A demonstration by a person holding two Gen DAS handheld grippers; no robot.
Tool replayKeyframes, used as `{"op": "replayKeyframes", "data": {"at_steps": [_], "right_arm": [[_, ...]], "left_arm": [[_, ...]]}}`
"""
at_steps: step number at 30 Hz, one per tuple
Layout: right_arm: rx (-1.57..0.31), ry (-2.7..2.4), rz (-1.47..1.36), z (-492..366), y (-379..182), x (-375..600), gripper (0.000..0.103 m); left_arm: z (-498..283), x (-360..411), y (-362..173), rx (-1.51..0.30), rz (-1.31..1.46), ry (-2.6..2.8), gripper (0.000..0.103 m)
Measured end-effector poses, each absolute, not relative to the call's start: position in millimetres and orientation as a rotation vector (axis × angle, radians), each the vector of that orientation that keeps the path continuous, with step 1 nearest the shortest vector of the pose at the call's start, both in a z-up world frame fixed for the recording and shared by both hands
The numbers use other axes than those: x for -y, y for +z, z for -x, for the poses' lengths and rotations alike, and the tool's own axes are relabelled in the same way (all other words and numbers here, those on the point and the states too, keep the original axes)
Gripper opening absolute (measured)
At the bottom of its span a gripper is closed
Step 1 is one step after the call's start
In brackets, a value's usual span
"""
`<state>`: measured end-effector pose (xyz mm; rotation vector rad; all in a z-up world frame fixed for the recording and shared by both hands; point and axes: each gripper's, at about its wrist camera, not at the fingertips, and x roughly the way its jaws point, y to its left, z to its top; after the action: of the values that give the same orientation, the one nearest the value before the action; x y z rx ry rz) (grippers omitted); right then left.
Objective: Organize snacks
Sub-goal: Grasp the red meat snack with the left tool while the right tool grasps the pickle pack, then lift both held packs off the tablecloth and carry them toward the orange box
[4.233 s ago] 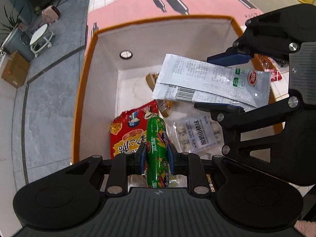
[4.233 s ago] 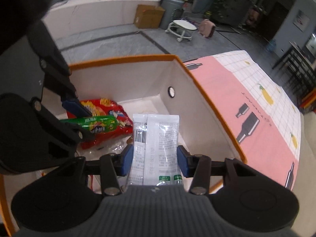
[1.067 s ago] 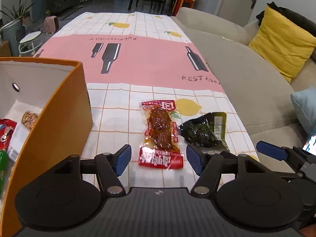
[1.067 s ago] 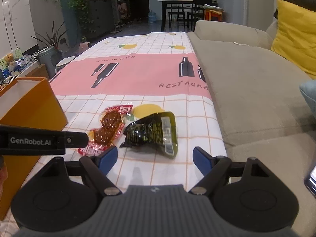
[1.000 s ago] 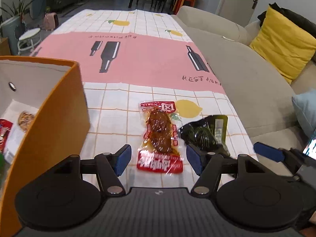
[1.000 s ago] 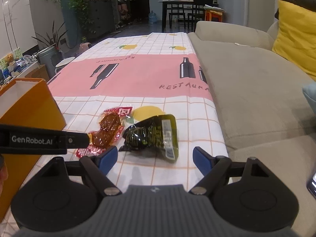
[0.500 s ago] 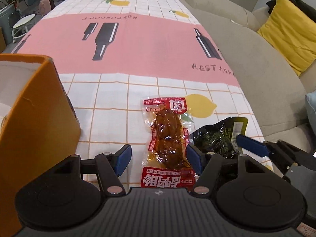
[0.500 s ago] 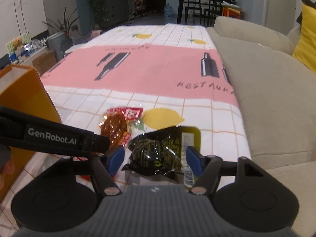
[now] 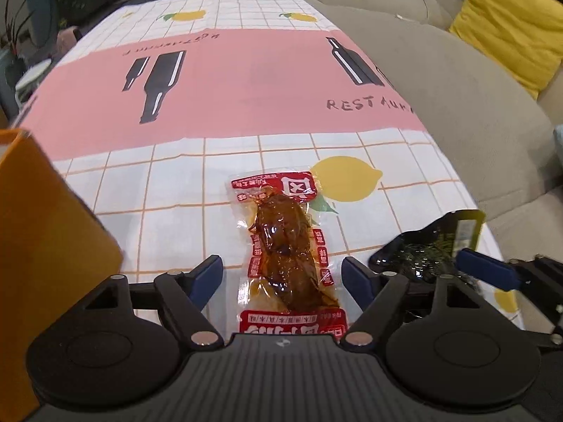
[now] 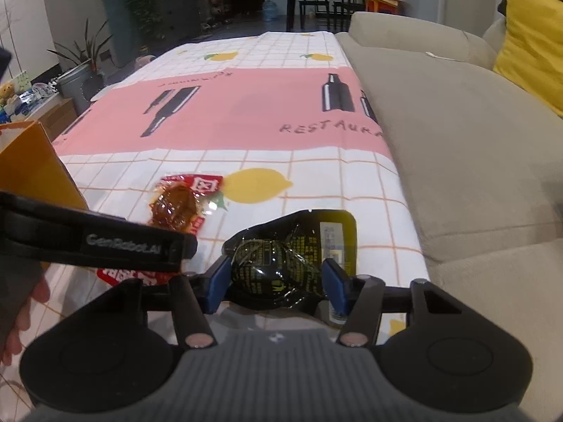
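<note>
Two wrist views of a snack-sorting task at the approach to a double pick-up. The left gripper now straddles the red-labelled meat snack pouch, which a second ago lay well ahead of it on the bench; its jaws are opening, the pouch lies flat between them, and neither pad touches it. The right gripper has likewise come forward and down over the black-and-yellow snack pouch, which lies just beside the red one near the bench edge by the sofa; its jaws are closing, and the blue pads stand at the bulge of the pouch on either side, though firm contact cannot be confirmed from this view. The orange box, which received the previous two packets, stands to the left. Both remaining loose snacks appear to be lined up for grasping, so transfer to the box is probably the next step.
</note>
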<state>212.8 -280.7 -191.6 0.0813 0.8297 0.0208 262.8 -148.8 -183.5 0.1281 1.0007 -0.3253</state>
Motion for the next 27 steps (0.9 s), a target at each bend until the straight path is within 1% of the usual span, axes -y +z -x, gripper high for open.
{"op": "replayKeyframes", "data": {"at_steps": [2,3,4,7,8,9,10,16,21,27], "right_arm": [[-0.829,0.016,-0.077,-209.1,-192.1,281.5,0.055],[-0.828,0.014,-0.075,-207.8,-192.3,281.4,0.055],[-0.827,0.013,-0.073,-206.9,-192.4,281.1,0.055],[-0.826,0.009,-0.065,-205.1,-192.2,279.6,0.054],[-0.827,0.01,-0.062,-204.3,-191.8,279.5,0.054],[-0.829,0.011,-0.057,-204.1,-191.5,278.8,0.054],[-0.833,0.013,-0.052,-203.8,-190.9,278.1,0.053],[-0.866,0.034,-0.023,-197.3,-187.2,270.0,0.052],[-0.903,0.077,0.019,-183.6,-183.0,259.0,0.052],[-0.953,0.143,0.029,-161.5,-177.7,246.0,0.05]], "left_arm": [[-261.2,151.9,-184.5,-0.993,-0.152,-0.327,0.085],[-259.5,152.9,-184.6,-0.986,-0.16,-0.332,0.079],[-257.7,154.1,-184.5,-0.978,-0.178,-0.334,0.07],[-254.1,153.4,-183.3,-0.978,-0.177,-0.344,0.063],[-252.6,152.2,-182.7,-0.979,-0.17,-0.344,0.059],[-249.4,150.6,-180.5,-0.958,-0.168,-0.333,0.046],[-247.6,148.9,-177.7,-0.957,-0.16,-0.344,0.043],[-225.5,140.2,-174.8,-0.989,-0.136,-0.369,0.038],[-204.4,120.9,-171.4,-1.044,-0.057,-0.377,0.038],[-180.8,102.6,-169.8,-1.083,-0.029,-0.372,0.038]]}}
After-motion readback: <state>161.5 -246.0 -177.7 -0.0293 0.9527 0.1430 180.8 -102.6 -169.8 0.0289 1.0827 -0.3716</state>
